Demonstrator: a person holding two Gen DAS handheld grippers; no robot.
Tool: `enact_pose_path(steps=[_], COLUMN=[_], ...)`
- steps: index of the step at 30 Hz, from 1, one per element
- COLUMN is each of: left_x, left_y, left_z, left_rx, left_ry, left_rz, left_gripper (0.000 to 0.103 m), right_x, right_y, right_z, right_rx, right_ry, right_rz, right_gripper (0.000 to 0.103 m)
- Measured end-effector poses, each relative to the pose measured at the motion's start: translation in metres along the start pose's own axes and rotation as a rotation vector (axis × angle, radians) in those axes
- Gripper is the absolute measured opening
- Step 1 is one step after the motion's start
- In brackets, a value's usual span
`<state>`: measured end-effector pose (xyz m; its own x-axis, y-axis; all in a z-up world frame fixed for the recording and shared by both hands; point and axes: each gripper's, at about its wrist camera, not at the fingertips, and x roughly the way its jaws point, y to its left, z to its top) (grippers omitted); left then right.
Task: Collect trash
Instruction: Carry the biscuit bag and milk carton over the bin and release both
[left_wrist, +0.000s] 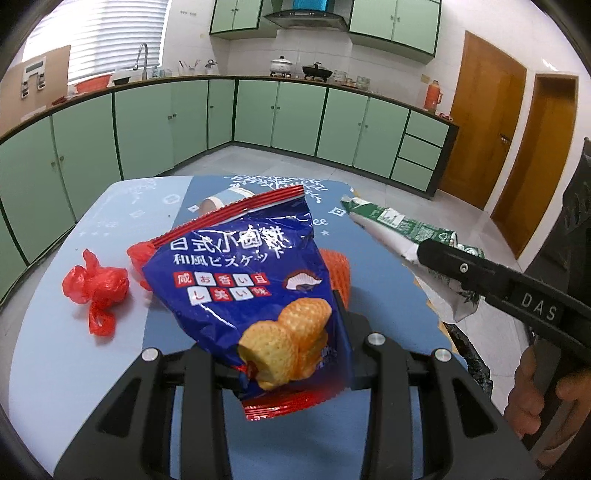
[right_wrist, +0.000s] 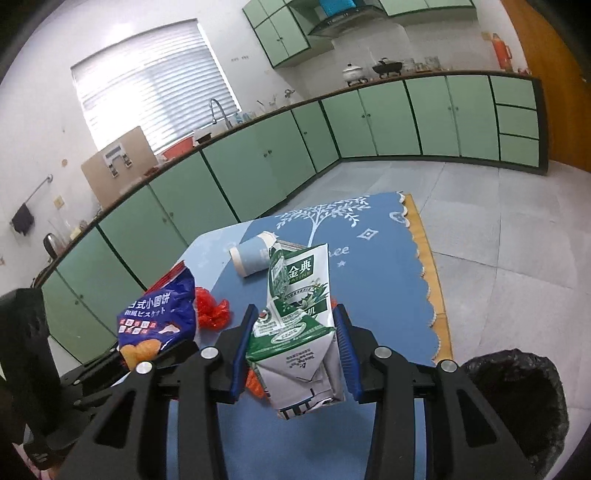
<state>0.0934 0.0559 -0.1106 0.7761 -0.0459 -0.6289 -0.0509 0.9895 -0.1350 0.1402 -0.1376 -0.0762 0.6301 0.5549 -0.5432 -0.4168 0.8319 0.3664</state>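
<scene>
My left gripper (left_wrist: 284, 354) is shut on a blue and red biscuit bag (left_wrist: 255, 280) and holds it above the blue table (left_wrist: 74, 350). The bag also shows in the right wrist view (right_wrist: 159, 314). My right gripper (right_wrist: 291, 343) is shut on a crumpled green and white milk carton (right_wrist: 295, 321), lifted off the table; the carton shows in the left wrist view (left_wrist: 402, 236). A crumpled red plastic bag (left_wrist: 94, 288) lies on the table at the left. An orange foam net (left_wrist: 336, 273) lies behind the biscuit bag. A paper cup (right_wrist: 251, 256) lies on its side further back.
A bin lined with a black bag (right_wrist: 517, 398) stands at the table's right front corner. The tablecloth's scalloped edge (right_wrist: 424, 273) runs along the right. Green kitchen cabinets (left_wrist: 258, 110) line the far walls across a tiled floor.
</scene>
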Motion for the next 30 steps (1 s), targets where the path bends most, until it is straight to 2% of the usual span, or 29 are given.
enact_pose_path(steps=[5, 10, 18, 22, 30], left_x=[0.000, 0.005, 0.019, 0.028, 0.057], left_y=[-0.002, -0.018, -0.088, -0.127, -0.196], left_z=[-0.002, 0.001, -0.003, -0.007, -0.024], left_rx=[0.008, 0.036, 0.138, 0.186, 0.257], left_ry=[0.000, 0.008, 0.027, 0.042, 0.100], left_rz=[0.010, -0.031, -0.193, -0.272, -0.387], left_gripper=[0.034, 0.034, 0.034, 0.034, 0.035], right_x=[-0.010, -0.025, -0.078, -0.107, -0.139], right_y=[-0.001, -0.013, -0.069, -0.106, -0.161], right_z=[0.001, -0.005, -0.025, -0.041, -0.073], right_rx=[-0.012, -0.007, 0.063, 0.110, 0.160], right_ry=[-0.032, -0.059, -0.097, -0.102, -0.061], right_rz=[-0.039, -0.099, -0.271, -0.389, -0.567], right_gripper=[0.041, 0.041, 0.041, 0.041, 0.041])
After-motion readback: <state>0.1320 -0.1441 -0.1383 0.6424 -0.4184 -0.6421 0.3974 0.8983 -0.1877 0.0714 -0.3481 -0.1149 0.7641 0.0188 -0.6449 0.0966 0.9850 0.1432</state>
